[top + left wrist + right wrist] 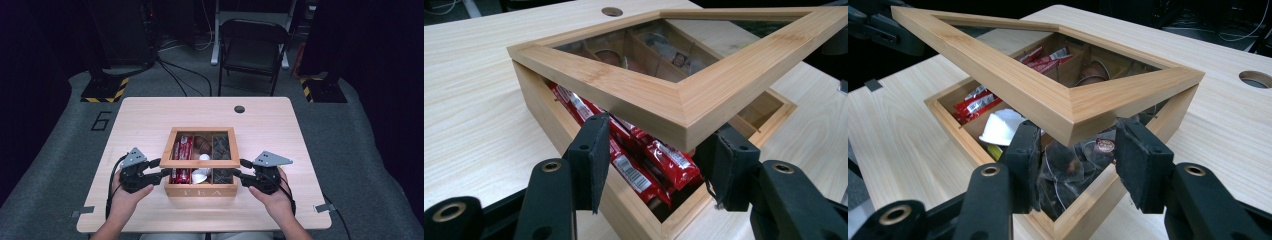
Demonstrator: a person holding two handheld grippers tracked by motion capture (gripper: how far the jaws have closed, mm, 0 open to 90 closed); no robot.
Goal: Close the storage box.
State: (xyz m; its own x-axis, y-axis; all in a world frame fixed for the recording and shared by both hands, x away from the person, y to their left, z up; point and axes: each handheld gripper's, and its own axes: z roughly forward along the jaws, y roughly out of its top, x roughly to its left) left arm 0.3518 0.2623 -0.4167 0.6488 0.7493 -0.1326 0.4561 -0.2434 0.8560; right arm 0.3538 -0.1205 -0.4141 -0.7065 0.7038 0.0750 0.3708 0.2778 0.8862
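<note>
Grippers come first, nearest the person: the left gripper (161, 167) and the right gripper (241, 169) each clamp a front corner of the glass-paned wooden lid (200, 163), jaws pressed against the frame from both sides. That lid hangs tilted, hinged at the back, its front edge raised clear of the square bamboo tea box (201, 190) standing mid-table on the pale wooden table (150, 115). Inside lie red snack packets (644, 165), a white pod (998, 127) and dark tea bags (1068, 170). Judging by this (direction unclear), the lid sits partway, neither fully open nor seated.
</note>
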